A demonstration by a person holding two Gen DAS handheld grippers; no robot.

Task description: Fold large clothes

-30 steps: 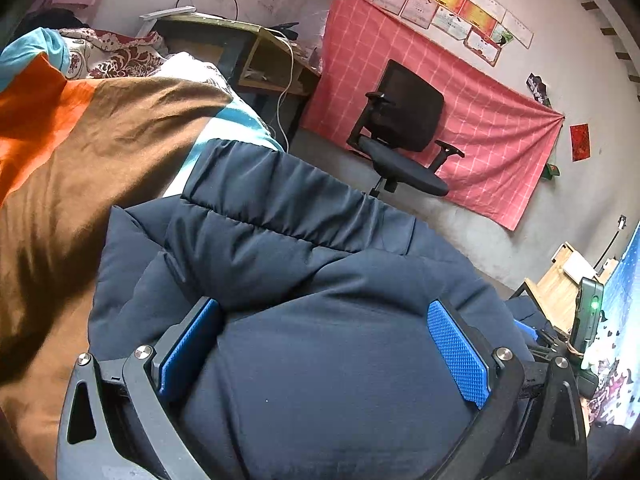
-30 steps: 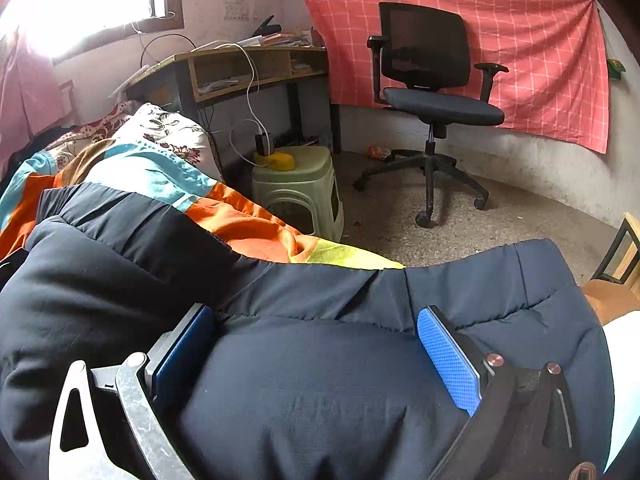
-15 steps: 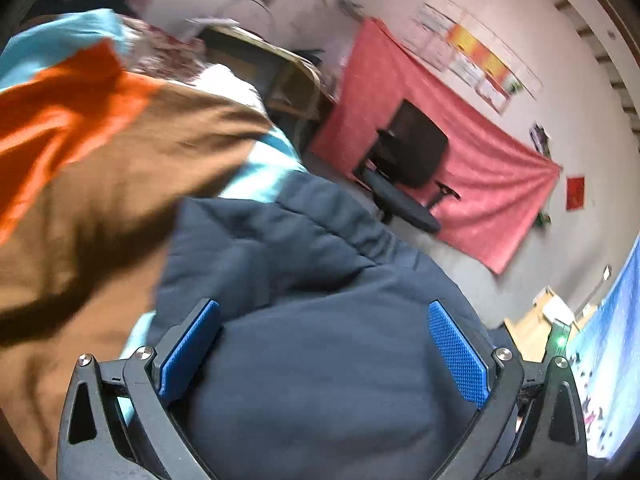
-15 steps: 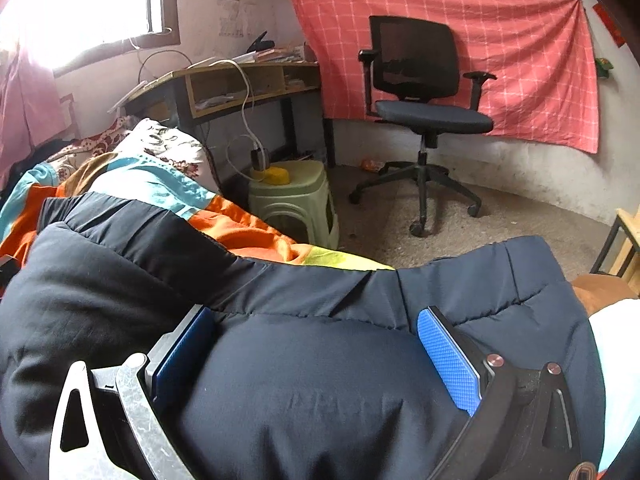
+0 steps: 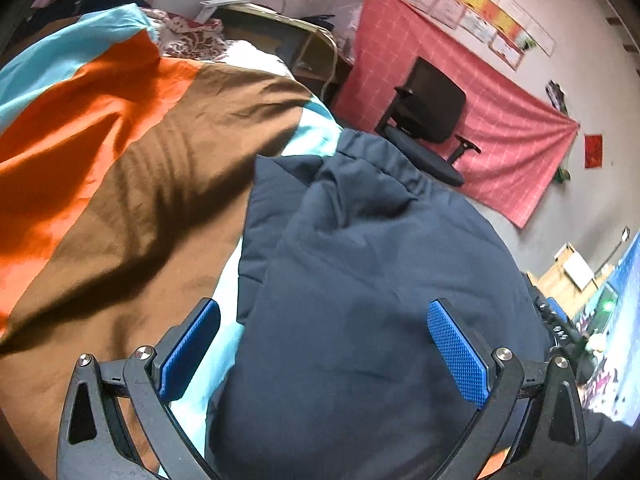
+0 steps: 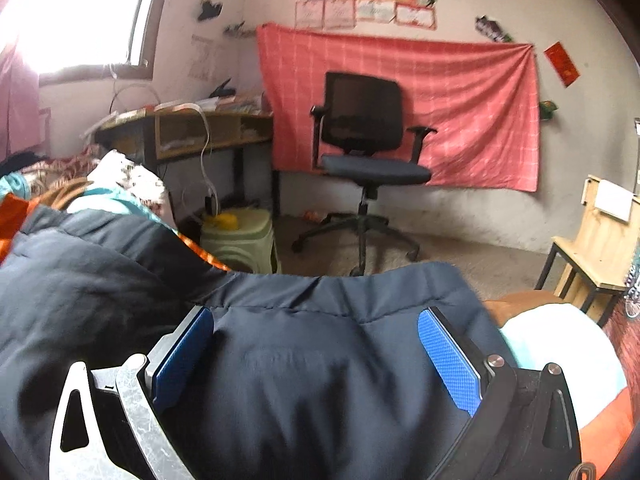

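A dark navy puffer jacket lies bunched on the bed's striped orange, brown and light blue cover. My left gripper is open above it. Its right pad lies against the padding, and its left pad hangs clear over the cover. In the right wrist view the same jacket bulges up between the wide-apart fingers of my right gripper, which is open. The jacket's stitched hem runs just past the fingertips. What is under the jacket is hidden.
A black office chair stands before a red checked cloth on the wall. A wooden desk and a green plastic stool sit beside the bed. A small wooden table is at the right. Pillows lie at the bed's head.
The left gripper slid left, so its left pad is now off the jacket and over the cover. The right wrist view tilted upward, showing more wall, with the jacket still between its fingers.
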